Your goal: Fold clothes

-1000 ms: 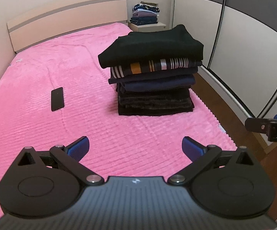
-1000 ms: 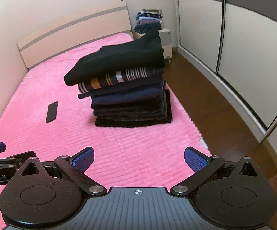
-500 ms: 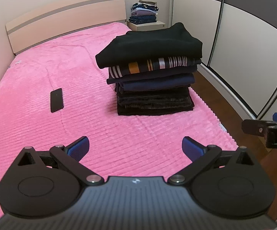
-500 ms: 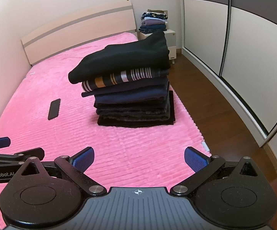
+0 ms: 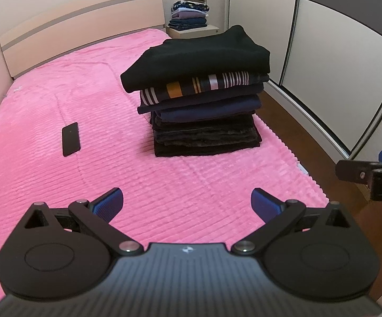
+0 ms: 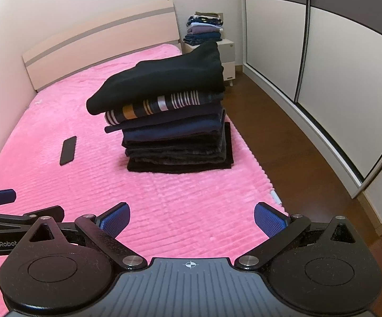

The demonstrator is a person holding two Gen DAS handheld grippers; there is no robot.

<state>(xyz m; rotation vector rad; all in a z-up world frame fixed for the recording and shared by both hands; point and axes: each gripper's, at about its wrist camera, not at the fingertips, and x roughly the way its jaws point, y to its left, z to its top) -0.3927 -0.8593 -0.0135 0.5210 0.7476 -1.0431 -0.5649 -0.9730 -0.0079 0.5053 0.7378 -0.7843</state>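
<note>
Both grippers hang with jaws spread wide and nothing between them, the left gripper (image 5: 187, 202) and the right gripper (image 6: 192, 218) low in their frames above the pink bedspread (image 5: 45, 111). At centre frame sits the stack of folded clothes (image 5: 201, 111), a black garment (image 5: 199, 60) on top, a striped one (image 5: 193, 87) beneath. Left of it lies a dark phone (image 5: 70, 139).

Bed (image 5: 45, 100) under a pink ribbed blanket (image 5: 164, 182), tall stack of folded clothes (image 5: 201, 97) near its right edge, black phone (image 5: 71, 139) lying flat to the left, well apart
</note>
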